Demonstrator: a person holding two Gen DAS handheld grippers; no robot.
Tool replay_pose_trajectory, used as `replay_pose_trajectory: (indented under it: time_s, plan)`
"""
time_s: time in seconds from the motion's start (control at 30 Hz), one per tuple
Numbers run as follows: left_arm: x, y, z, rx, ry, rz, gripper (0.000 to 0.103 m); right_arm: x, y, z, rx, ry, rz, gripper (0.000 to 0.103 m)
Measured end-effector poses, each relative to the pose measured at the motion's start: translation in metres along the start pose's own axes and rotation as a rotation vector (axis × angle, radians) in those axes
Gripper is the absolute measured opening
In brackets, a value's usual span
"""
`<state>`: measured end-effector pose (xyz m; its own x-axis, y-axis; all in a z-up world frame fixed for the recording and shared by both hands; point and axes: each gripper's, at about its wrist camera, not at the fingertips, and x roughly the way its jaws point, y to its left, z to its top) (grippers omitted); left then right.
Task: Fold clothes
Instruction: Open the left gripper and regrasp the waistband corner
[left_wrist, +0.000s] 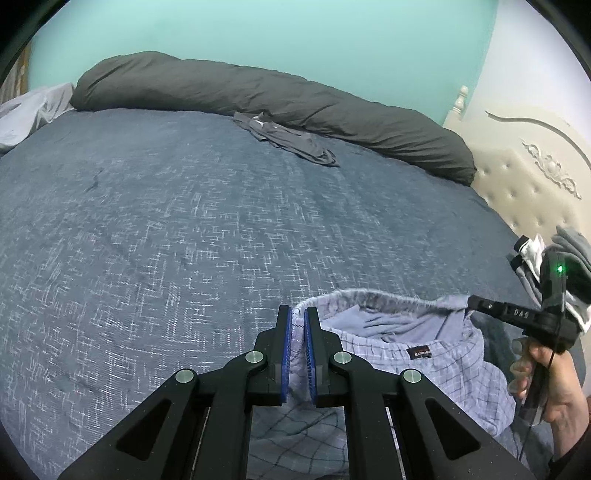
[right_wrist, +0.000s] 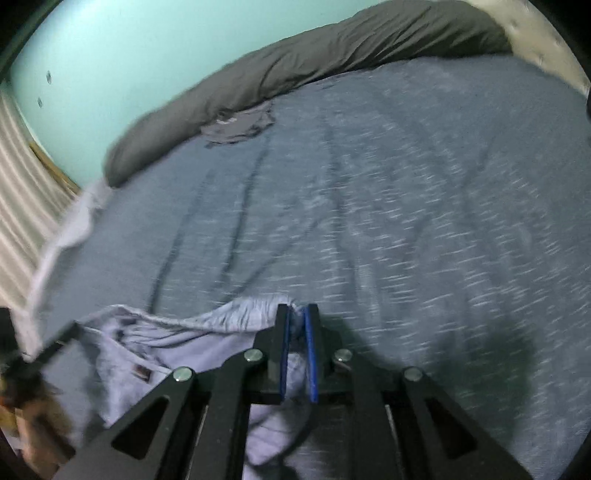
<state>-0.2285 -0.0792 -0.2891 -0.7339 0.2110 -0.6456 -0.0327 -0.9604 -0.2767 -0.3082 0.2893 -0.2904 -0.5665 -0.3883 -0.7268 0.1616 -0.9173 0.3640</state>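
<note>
Above the near edge of the bed (left_wrist: 184, 221), the pale blue checked shorts (left_wrist: 424, 365) hang by their waistband, opening gaping, a dark label inside. The left gripper (left_wrist: 298, 332) and right gripper (right_wrist: 295, 332) are each closed on the waistband, at opposite ends.

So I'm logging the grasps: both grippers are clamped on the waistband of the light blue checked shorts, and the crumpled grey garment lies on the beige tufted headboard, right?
Not quite. The crumpled grey garment lies on the blue bedspread, beside the long dark grey pillow, as the left wrist view shows. The rest stands: the left gripper and right gripper are both clamped on the waistband of the light blue checked shorts.
</note>
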Motion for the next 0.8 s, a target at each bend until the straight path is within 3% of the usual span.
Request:
replay_pose_trajectory:
  time_s: [0.1, 0.23, 0.37, 0.43, 0.47, 0.57, 0.67, 0.73, 0.8]
  plan:
    - [-0.001, 0.000, 0.000, -0.002, -0.004, 0.005, 0.008, -0.003, 0.006, 0.002, -0.035, -0.019, -0.059, 0.012]
    - [-0.004, -0.001, 0.001, -0.004, -0.009, 0.008, 0.008, -0.016, 0.008, 0.000, -0.020, -0.019, -0.001, 0.015]
    - [-0.004, -0.002, 0.001, -0.002, -0.012, 0.010, 0.008, -0.003, 0.022, -0.005, -0.078, 0.052, 0.044, 0.022]
    - [-0.004, -0.002, 0.002, -0.001, -0.013, 0.013, 0.008, 0.005, 0.031, -0.010, -0.119, 0.099, 0.040, 0.036]
    - [-0.004, -0.002, 0.002, -0.002, -0.014, 0.014, 0.008, 0.013, 0.034, -0.012, -0.136, 0.127, 0.019, 0.039]
    - [-0.004, -0.002, 0.003, -0.006, -0.014, 0.018, 0.008, 0.022, 0.035, -0.018, -0.170, 0.157, -0.011, 0.040]
    - [-0.004, -0.002, 0.004, -0.009, -0.017, 0.022, 0.008, 0.016, 0.034, -0.023, -0.208, 0.135, -0.019, 0.036]
    - [-0.004, -0.002, 0.004, -0.011, -0.020, 0.031, 0.009, 0.018, 0.031, -0.022, -0.215, 0.136, -0.027, 0.019]
    - [-0.005, 0.001, 0.005, -0.020, -0.022, 0.036, 0.012, 0.023, 0.023, -0.021, -0.194, 0.139, -0.027, 0.008]
